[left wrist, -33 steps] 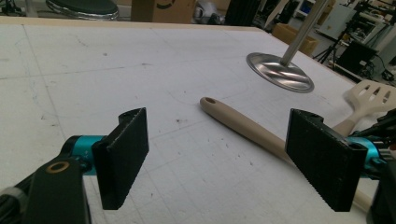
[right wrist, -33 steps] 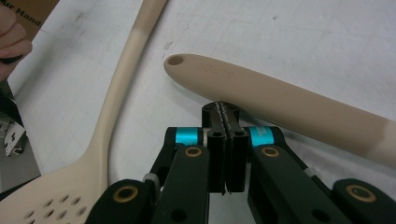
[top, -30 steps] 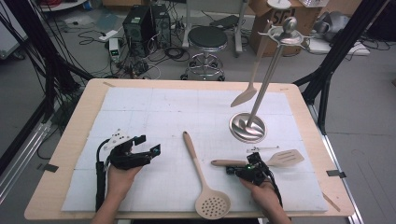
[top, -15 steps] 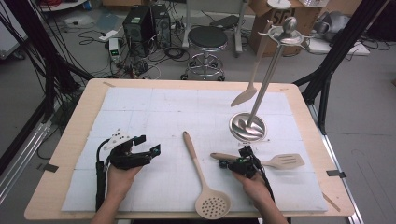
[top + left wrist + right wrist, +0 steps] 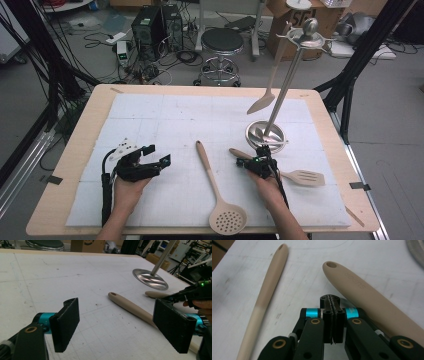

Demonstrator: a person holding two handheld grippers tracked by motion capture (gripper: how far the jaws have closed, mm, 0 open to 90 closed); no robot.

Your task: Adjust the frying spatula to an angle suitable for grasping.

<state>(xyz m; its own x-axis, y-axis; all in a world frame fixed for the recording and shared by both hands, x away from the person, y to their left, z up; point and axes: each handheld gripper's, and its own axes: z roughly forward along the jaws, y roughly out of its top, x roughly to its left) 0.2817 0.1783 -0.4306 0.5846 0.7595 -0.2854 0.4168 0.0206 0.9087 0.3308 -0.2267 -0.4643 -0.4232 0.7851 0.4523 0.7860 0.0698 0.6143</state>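
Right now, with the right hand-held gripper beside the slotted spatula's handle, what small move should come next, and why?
Probably open the jaws. The right hand-held gripper is shut with nothing between its pads, and the slotted spatula lies beside it on the table, so it cannot take the handle until it opens.

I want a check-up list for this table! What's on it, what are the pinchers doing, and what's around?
Surface: wooden table under a white mat.
Job's things: slotted turner lying beside the right gripper; skimmer spoon flat mid-mat; rack with one beige utensil hanging.
Clutter: nothing seen.
Grippers: right gripper shut, empty, next to the turner's handle; left gripper open, empty.
Cables: black cable along the left hand.
Surroundings: stool, computer boxes, floor wires.
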